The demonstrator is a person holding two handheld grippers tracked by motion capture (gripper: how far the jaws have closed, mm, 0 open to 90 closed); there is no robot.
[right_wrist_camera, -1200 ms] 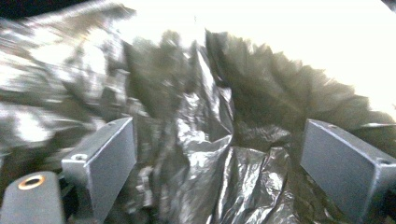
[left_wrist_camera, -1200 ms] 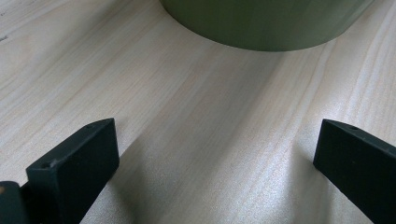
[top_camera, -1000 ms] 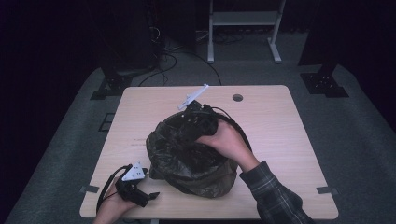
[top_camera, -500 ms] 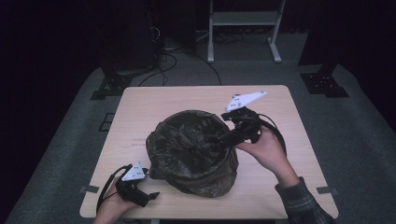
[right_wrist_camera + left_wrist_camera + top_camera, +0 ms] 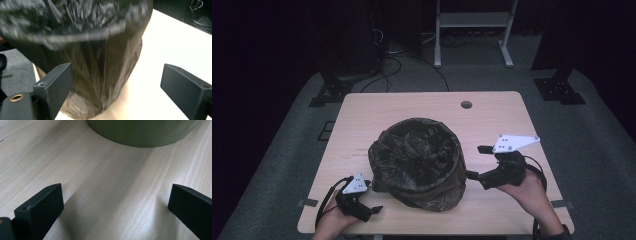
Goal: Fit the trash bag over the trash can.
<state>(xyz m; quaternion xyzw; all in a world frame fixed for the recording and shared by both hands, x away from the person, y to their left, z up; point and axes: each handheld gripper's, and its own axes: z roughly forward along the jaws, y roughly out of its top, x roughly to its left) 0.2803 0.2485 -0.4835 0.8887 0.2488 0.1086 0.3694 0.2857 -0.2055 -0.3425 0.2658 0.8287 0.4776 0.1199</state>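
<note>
Pale wooden table (image 5: 412,112) stands in a dark room and carries a bin (image 5: 419,162) lined with a black bag (image 5: 417,145), placed centrally, slightly towards the near edge. Left gripper (image 5: 366,210) rests on the near left of the table, just beside the bin's base, jaws apart and empty. Right gripper (image 5: 477,162) is held just right of the bin, jaws apart, gripping nothing.
</note>
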